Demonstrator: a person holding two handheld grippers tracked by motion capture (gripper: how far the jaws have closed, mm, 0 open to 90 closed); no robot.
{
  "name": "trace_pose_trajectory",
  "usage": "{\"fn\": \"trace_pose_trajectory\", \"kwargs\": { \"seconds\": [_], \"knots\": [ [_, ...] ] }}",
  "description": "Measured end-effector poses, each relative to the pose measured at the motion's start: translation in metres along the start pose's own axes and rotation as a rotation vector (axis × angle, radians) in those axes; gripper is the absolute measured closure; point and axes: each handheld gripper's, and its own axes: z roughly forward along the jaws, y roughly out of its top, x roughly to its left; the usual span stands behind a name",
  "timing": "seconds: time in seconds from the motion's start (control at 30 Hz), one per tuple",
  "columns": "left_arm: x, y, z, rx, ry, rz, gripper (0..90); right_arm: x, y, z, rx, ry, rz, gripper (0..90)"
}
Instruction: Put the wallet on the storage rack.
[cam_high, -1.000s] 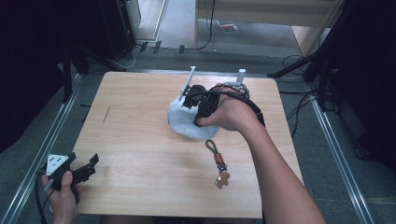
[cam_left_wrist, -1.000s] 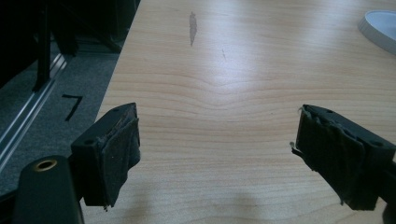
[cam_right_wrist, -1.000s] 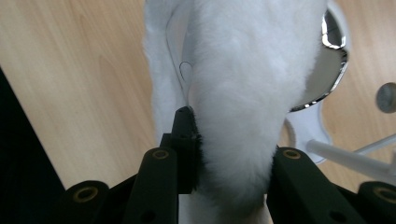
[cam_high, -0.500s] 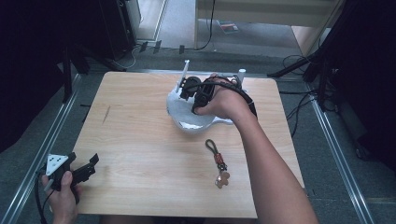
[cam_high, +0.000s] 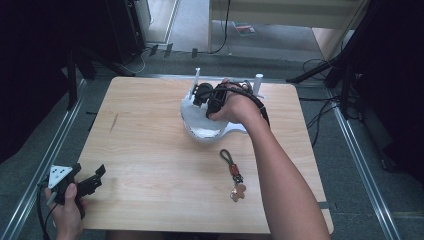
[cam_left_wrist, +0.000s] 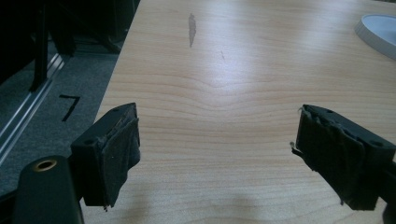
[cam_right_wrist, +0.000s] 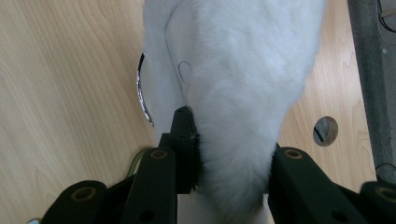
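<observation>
A white fluffy thing (cam_high: 200, 125) lies on the wooden table (cam_high: 150, 165), right of the middle toward the far side. My right gripper (cam_high: 202, 95) is over its far end. In the right gripper view the fur (cam_right_wrist: 243, 70) is pinched between the two black jaws of the right gripper (cam_right_wrist: 229, 149), which is shut on it. A thin silver rim (cam_right_wrist: 141, 98) shows at the fur's left edge. My left gripper (cam_high: 95, 177) is held at the near left corner, and in its own view the left gripper (cam_left_wrist: 219, 149) is open over bare wood.
A dark cord keychain with a brown charm (cam_high: 232, 175) lies on the table near my right forearm. Two white posts (cam_high: 196, 80) (cam_high: 258, 80) stand at the far edge. A round hole (cam_right_wrist: 325, 131) is in the tabletop beside the fur. Cables lie on the floor beyond.
My right hand has moved toward the far side and slightly left with the fluffy thing in its jaws. The left hand has stayed where it was.
</observation>
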Motion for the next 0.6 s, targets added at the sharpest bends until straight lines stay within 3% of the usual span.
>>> {"fn": "trace_pose_trajectory", "kwargs": {
  "seconds": [0.33, 0.47, 0.6],
  "knots": [
    [0.0, 0.0, 0.0, -0.001, 0.001, 0.0, 14.0, -0.003, 0.003, 0.019, 0.016, -0.016, -0.019, 71.5],
    [0.0, 0.0, 0.0, -0.002, 0.001, 0.003, 14.0, -0.002, 0.003, 0.026, 0.034, -0.04, -0.05, 71.4],
    [0.0, 0.0, 0.0, -0.002, 0.001, 0.005, 14.0, -0.003, 0.003, 0.032, 0.016, -0.06, -0.064, 71.4]
  ]
}}
